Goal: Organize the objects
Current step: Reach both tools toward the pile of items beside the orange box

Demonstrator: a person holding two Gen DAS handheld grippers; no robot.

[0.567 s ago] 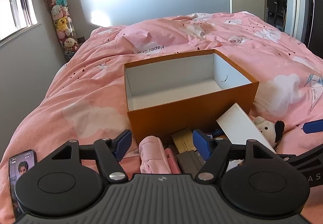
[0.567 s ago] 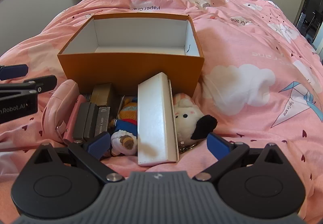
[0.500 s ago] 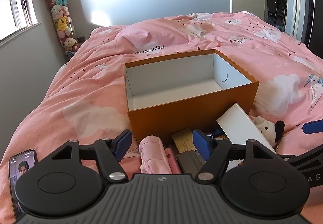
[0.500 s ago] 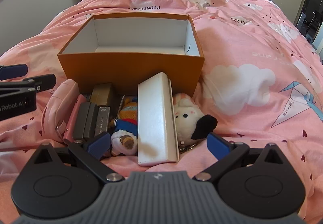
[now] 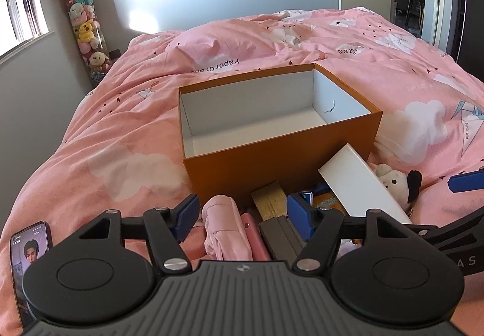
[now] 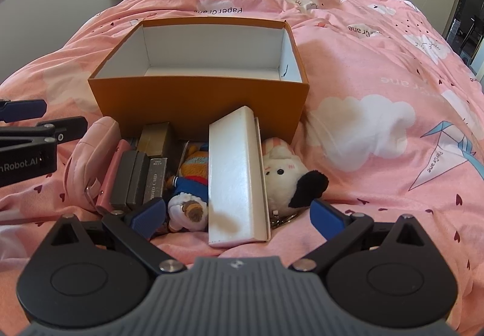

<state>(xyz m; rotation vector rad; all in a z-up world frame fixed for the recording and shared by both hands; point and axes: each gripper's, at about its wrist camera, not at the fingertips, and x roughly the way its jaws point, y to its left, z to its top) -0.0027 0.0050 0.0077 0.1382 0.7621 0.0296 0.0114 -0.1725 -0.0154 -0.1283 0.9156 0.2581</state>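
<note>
Right wrist view: an orange box (image 6: 198,101) with a white interior sits open-topped on the pink duvet (image 6: 378,93); nothing is visible inside it. All loose items lie in a row against the box's near wall. From the box's near left corner rightward: a pink pouch (image 6: 87,160), a slim pink case (image 6: 110,175), two dark grey bars (image 6: 130,178) side by side, and a lettered grey case (image 6: 155,177). A gold-brown carton (image 6: 155,136) touches the box wall behind the bars. A doll in orange and blue (image 6: 189,184) lies next. A white flat box (image 6: 237,175) leans with its far end against the box wall. A white plush dog (image 6: 287,175) with a black ear lies at the box's near right corner.

Right gripper (image 6: 237,212): jaws spread wide, holding nothing, straddling the doll and the white flat box from the near side.

Left wrist view: left gripper (image 5: 242,213) has its jaws apart and holds nothing, positioned just short of the pink pouch (image 5: 225,224) and the bars, near the box's (image 5: 281,166) left front corner. A phone (image 5: 25,257), screen lit, lies on the duvet well left of the box.
</note>
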